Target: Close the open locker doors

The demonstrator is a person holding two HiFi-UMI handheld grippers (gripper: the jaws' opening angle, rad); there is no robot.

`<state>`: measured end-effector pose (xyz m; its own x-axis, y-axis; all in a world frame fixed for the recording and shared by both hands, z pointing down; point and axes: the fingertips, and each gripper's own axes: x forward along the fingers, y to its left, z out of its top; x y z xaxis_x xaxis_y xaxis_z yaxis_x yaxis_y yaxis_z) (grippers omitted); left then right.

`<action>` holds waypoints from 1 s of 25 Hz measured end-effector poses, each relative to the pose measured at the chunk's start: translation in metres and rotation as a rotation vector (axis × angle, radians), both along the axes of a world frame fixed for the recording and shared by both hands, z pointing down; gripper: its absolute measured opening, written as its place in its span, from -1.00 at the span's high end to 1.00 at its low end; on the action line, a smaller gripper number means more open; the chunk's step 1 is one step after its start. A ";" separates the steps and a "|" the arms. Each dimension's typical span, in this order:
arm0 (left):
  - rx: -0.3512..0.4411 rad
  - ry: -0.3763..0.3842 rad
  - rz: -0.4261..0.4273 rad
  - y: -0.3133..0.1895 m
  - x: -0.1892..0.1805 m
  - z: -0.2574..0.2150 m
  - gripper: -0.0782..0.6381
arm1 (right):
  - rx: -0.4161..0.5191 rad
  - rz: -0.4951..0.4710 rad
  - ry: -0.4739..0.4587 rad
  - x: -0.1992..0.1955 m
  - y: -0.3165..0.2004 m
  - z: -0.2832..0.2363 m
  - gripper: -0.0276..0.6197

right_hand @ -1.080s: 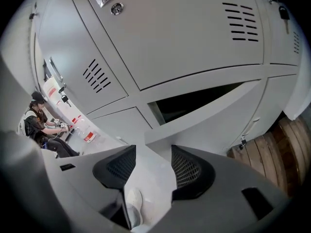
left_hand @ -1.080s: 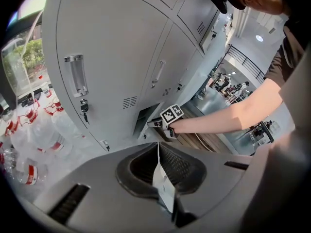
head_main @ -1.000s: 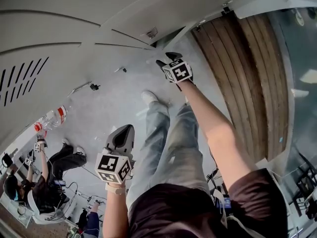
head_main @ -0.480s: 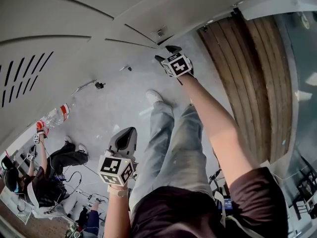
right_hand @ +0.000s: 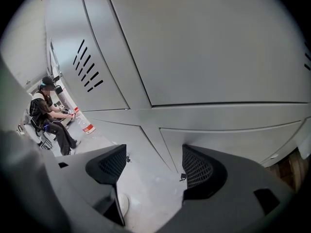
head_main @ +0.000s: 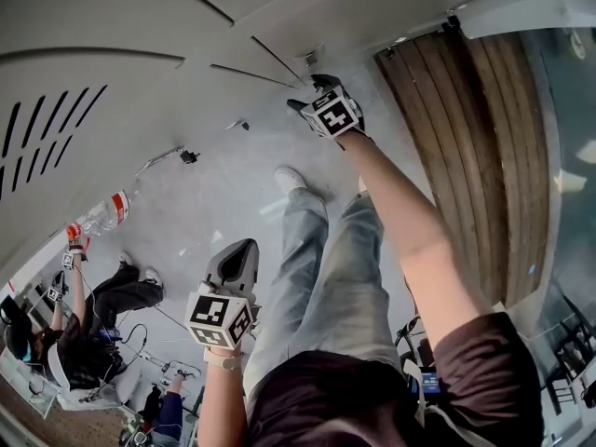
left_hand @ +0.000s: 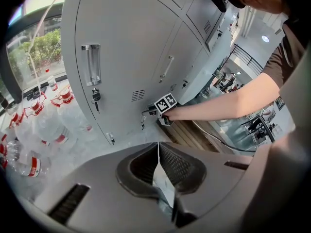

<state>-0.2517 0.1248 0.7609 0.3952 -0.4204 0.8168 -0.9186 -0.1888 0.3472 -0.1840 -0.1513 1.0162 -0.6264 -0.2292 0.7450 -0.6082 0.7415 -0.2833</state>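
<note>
Right gripper [right_hand: 153, 166] has just been spreading its jaws, and they now stand wide apart. Nothing is between them; only bare floor and grey metal show through the gap. Just ahead of it and slightly to its right is the bottom locker door [right_hand: 233, 140], which looks flush with its frame. The vented door [right_hand: 104, 47], up and to the gripper's left, also lies flat in line with its neighbours. Judging by that, the door within reach seems to be pushed home, and letting go looks like the tail end of that step.

Left gripper [left_hand: 158, 164] hangs well behind the right one, with its jaws pressed together and empty. From its view, the locker fronts [left_hand: 126, 57] beside the right gripper mostly look closed. The far end of the row is too distorted to read, so I cannot tell whether any doors are left open.
</note>
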 end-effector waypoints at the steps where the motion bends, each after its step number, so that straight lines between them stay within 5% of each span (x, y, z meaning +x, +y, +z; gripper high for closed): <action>1: 0.000 0.001 -0.001 0.000 -0.001 0.001 0.73 | 0.003 0.001 -0.003 0.000 0.000 0.001 -0.21; 16: 0.051 0.029 0.075 -0.022 0.020 -0.017 0.73 | 0.001 0.037 -0.085 0.029 0.033 -0.060 -0.18; 25: 0.150 0.037 0.186 -0.057 0.047 -0.046 0.73 | 0.091 0.157 -0.140 0.079 0.062 -0.146 0.67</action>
<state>-0.2051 0.0680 0.7145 0.5059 -0.4530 0.7340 -0.8501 -0.4059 0.3354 -0.1045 -0.0894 0.8703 -0.6735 -0.3942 0.6253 -0.6776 0.6673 -0.3092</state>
